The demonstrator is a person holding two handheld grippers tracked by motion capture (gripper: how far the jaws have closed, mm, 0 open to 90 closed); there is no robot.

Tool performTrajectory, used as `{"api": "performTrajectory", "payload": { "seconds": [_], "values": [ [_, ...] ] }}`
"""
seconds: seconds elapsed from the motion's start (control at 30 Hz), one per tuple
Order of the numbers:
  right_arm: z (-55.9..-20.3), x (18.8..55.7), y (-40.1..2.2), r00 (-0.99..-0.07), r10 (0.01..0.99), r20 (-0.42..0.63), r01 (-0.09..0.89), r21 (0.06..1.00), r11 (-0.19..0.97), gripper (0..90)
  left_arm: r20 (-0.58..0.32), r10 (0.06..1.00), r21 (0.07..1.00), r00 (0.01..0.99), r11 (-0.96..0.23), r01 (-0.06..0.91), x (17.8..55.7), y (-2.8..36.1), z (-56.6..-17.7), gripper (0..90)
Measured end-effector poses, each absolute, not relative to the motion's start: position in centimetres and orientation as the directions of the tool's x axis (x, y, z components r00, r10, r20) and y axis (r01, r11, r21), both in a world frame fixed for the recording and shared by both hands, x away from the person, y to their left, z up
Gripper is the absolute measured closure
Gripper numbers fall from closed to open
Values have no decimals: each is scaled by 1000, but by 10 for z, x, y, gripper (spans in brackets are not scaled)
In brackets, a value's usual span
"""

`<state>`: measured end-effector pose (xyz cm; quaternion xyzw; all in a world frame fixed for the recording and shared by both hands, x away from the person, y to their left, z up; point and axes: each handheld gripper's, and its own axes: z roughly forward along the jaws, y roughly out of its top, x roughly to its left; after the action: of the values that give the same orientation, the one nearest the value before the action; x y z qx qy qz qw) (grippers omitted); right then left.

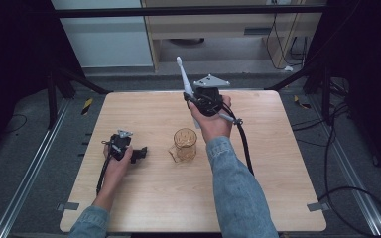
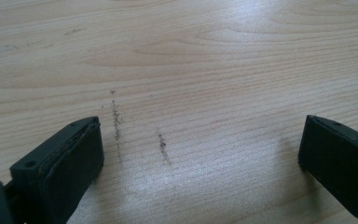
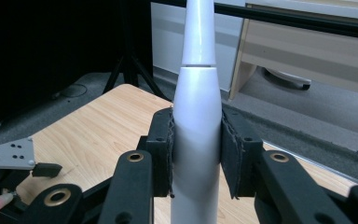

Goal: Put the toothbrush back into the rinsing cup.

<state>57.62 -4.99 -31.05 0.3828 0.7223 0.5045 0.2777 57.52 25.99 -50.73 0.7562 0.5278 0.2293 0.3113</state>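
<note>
Right gripper [image 3: 196,154] clamped on white electric toothbrush [image 3: 196,121], held upright above table [image 1: 144,198]. Left gripper [image 2: 200,154] jaws spread, nothing between. No legible markings.

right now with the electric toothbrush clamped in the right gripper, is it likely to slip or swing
Probably stiff: the white electric toothbrush stands straight above the right gripper without sagging. It may be slippery, since its body looks smooth, glossy and tapered where the pads press it. Held low on the body with the long neck above, it could pivot if jolted.
</note>
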Motion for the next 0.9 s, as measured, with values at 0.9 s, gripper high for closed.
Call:
{"api": "performTrajectory", "payload": {
  "seconds": [0.9],
  "values": [
    [-330, 565, -40, -572, 820, 7, 254, 952, 169, 669, 18, 940, 713, 340, -250, 655, 576, 260, -507, 0]
  ]
}}
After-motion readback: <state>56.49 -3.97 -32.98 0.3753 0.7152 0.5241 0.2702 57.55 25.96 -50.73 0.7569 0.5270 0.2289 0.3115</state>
